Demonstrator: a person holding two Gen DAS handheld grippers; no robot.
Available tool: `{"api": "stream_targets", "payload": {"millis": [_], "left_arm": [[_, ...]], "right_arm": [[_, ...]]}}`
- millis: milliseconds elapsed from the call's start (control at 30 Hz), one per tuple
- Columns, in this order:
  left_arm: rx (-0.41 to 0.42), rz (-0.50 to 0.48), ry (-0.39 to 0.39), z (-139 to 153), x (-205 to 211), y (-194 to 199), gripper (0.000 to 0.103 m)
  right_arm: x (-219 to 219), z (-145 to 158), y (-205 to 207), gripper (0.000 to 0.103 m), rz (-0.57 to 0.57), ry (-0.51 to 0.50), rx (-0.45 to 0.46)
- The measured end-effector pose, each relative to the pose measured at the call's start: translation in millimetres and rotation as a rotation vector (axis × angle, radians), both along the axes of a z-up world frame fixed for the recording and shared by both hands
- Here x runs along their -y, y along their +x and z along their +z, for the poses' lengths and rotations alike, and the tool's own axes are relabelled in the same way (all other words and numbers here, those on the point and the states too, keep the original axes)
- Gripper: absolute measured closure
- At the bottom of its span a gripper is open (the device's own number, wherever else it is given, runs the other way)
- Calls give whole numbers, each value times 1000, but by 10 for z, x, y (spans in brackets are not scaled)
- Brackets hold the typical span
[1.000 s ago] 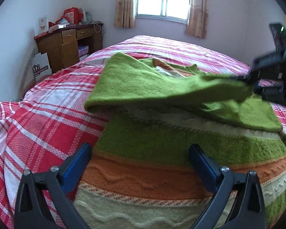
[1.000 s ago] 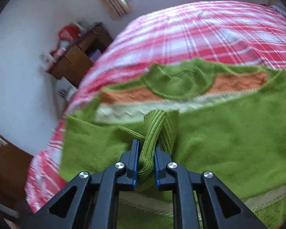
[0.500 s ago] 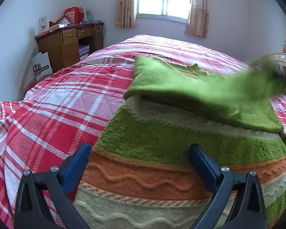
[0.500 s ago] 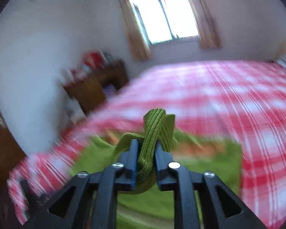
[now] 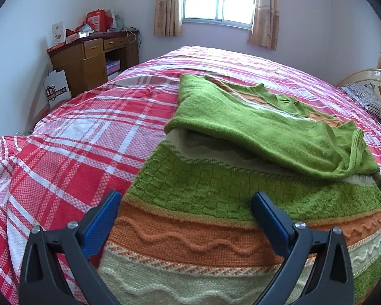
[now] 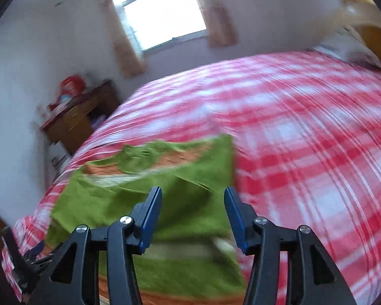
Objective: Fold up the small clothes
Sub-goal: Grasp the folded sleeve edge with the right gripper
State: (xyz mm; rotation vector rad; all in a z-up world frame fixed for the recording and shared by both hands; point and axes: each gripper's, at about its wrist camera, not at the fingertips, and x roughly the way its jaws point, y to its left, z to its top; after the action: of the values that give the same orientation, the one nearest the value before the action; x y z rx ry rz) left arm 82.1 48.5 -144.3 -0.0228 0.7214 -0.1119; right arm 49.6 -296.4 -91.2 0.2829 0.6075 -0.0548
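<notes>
Both sets of jaws were wide apart with nothing between them. The left gripper (image 5: 185,218) hung low over the hem end of the striped knit sweater (image 5: 216,203), its blue pads straddling the orange and green bands without pinching any of it. My guess is it was parked there to pin or grab the hem for the next fold. The right gripper (image 6: 193,216) was spread too and sat above the plain green part; that view was badly smeared, so I couldn't tell how close it was to the fabric.

The sweater itself lay flat on the red plaid bedspread (image 5: 89,132), toward the near right side of the bed. One green sleeve (image 5: 266,132) was laid diagonally across the chest, with its ribbed cuff (image 5: 356,150) lying near the sweater's right edge. That looks like the first sleeve fold done, so I'd call the job maybe a third through. The sleeve sat a bit lumpy near the cuff and could use a smoothing.

Further out there was a wooden desk (image 5: 94,61) by the wall and a curtained window (image 5: 218,0) behind the bed.
</notes>
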Motion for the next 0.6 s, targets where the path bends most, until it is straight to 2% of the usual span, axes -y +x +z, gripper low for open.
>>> {"api": "stream_targets", "payload": {"millis": [100,200,267,367,500,600], "left_arm": [[1,1,0,-3,5,1,0],[-1,0,2,-1,6,4,0],[-2,-1,-1,5,-5,5,0],[-1,-1,-4,5,-13,3,0],[0,0,-3,5,-15,2,0],[0,0,-3,5,-16,2,0]], "right_arm": [[-321,-23,402,51,144,26,-38],[-527,-201,643,51,216,52,-112],[-516,-329,669,51,222,65,-152],[-313,-546,469,51,164,84,-229],[49,-629,-135,51,83,81,-261],[155,-594,-393,51,53,60,-279]]}}
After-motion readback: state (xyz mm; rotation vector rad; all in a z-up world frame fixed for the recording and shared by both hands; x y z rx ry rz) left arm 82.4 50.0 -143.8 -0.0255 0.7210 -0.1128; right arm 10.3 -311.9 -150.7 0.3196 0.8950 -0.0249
